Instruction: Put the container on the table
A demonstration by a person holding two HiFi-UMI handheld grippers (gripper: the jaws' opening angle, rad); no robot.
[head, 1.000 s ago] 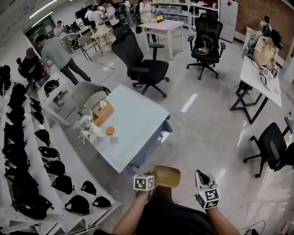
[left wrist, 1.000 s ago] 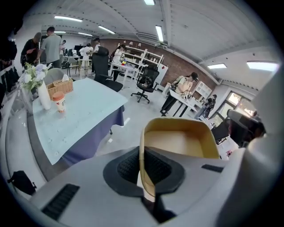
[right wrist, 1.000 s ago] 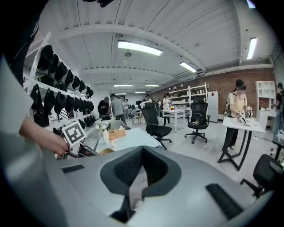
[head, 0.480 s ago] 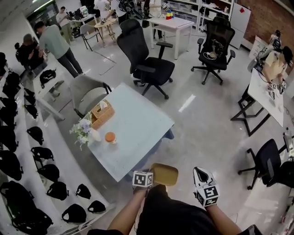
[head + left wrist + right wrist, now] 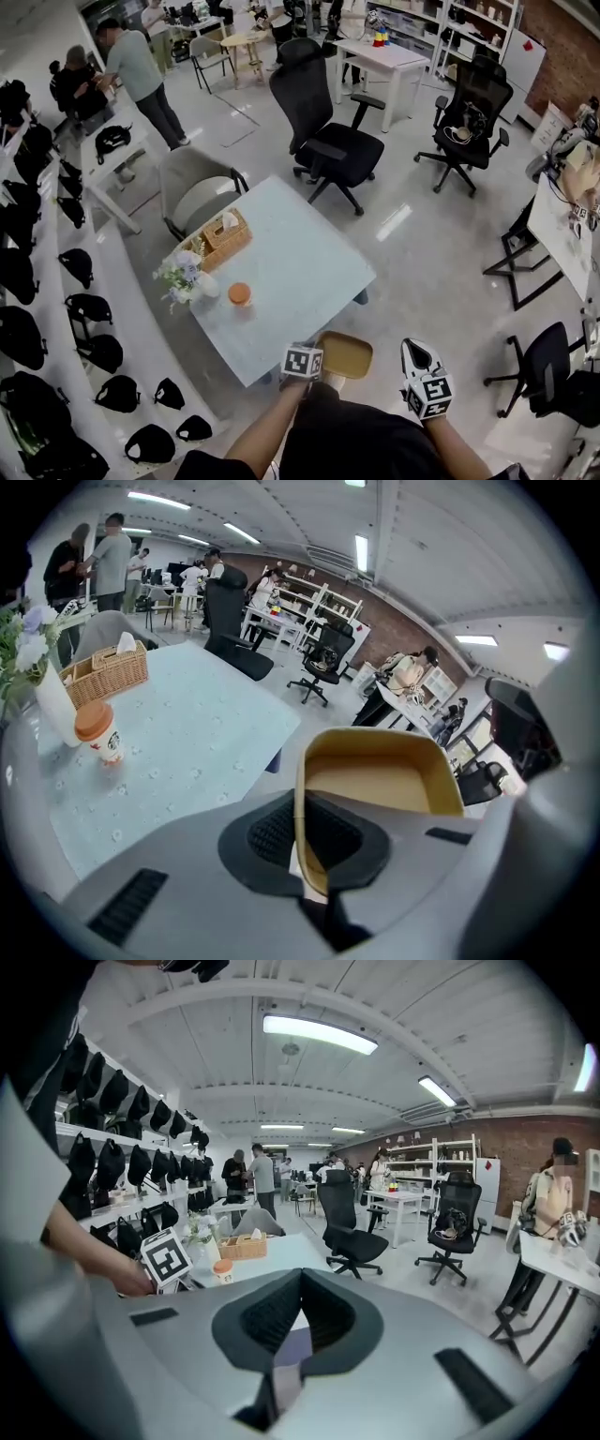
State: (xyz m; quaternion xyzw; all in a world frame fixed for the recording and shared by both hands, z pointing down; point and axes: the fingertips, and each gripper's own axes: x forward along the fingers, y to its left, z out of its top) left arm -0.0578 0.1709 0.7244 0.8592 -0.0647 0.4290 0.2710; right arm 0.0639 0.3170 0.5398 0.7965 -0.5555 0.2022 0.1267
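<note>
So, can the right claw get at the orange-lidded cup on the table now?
Probably not yet: the right claw hangs short of the table, and the cup stands further in.

A pale square table (image 5: 300,267) carries a wicker tissue basket (image 5: 228,236), a vase of flowers (image 5: 185,275) and an orange-lidded cup (image 5: 240,294), grouped along one side.

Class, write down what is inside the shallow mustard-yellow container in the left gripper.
The mustard-yellow container shows a bare floor and walls, with nothing lying in it. The left gripper, shut on its rim, covers the near corner, which cannot be checked.
</note>
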